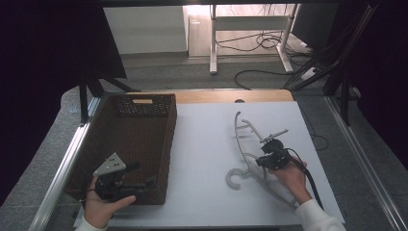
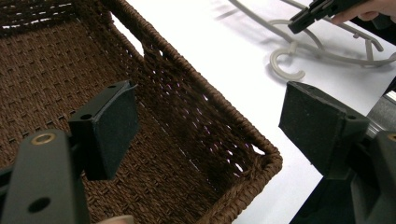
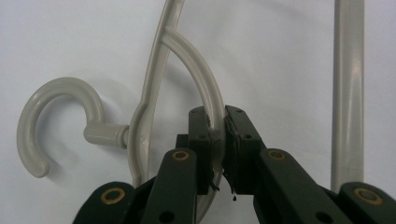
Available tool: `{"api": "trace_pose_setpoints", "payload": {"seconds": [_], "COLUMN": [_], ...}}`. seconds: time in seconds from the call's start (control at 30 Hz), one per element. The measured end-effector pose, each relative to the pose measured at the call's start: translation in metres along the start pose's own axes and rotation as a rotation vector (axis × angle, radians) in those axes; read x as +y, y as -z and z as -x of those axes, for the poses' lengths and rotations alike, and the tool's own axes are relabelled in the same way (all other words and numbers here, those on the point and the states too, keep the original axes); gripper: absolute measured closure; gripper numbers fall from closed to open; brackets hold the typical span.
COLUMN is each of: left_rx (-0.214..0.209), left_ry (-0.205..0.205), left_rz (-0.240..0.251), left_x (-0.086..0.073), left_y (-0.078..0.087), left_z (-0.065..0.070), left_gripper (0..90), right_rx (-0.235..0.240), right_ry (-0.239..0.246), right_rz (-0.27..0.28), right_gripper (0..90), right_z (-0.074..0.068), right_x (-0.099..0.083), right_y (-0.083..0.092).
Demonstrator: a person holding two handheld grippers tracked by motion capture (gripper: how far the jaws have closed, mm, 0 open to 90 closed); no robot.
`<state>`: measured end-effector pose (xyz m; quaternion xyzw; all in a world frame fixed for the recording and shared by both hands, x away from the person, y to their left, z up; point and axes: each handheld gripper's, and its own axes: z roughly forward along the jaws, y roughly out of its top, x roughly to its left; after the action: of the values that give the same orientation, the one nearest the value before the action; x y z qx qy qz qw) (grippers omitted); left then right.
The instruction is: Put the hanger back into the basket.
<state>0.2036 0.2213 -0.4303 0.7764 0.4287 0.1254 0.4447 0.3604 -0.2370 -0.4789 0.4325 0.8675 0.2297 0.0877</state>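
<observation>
Grey carpet floor [image 1: 192, 72] beyond a white table [image 1: 207, 159] with a wooden far edge [image 1: 226, 96]. Farther back, white desk legs [image 1: 213, 43], black cables [image 1: 269, 41] looping across the floor — brightly lit there. Dark curtains [image 1: 43, 57] either side — metal rails [image 1: 57, 173] below.

A white table [image 1: 207, 159] stands on a grey carpeted floor [image 1: 192, 72]. Beyond it, black cables [image 1: 262, 41] lie around the white legs of a desk [image 1: 213, 43].

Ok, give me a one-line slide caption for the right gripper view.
Right tongs shut on a curved inner bar of the pale plastic hanger, lying on the white table.
</observation>
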Motion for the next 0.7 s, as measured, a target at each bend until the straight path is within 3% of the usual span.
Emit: {"api": "trace_pose_setpoints", "payload": {"seconds": [0.3, 0.43, 0.47, 0.5, 0.7], "left_rx": [0.002, 0.004, 0.004, 0.004, 0.004], "left_ry": [0.002, 0.003, 0.003, 0.003, 0.002], "left_rz": [0.002, 0.004, 0.004, 0.005, 0.008], "left_x": [0.0, 0.001, 0.001, 0.001, 0.002], "left_y": [0.001, 0.001, 0.001, 0.002, 0.003], "left_z": [0.0, -0.001, -0.001, -0.001, 0.0], "left_gripper": [19.4, 19.4, 19.4, 19.4, 19.4], "right_rx": [0.058, 0.074, 0.074, 0.093, 0.139], "right_ry": [0.003, 0.01, 0.01, 0.017, -0.006], "right_rz": [0.092, 0.174, 0.174, 0.217, 0.302], "right_gripper": [82.2, 82.3, 82.3, 82.4, 82.8], "right_z": [0.006, 0.007, 0.007, 0.006, 0.004], "right_x": [0.005, 0.013, 0.013, 0.015, 0.024], "right_y": [0.021, 0.042, 0.042, 0.052, 0.071]}}
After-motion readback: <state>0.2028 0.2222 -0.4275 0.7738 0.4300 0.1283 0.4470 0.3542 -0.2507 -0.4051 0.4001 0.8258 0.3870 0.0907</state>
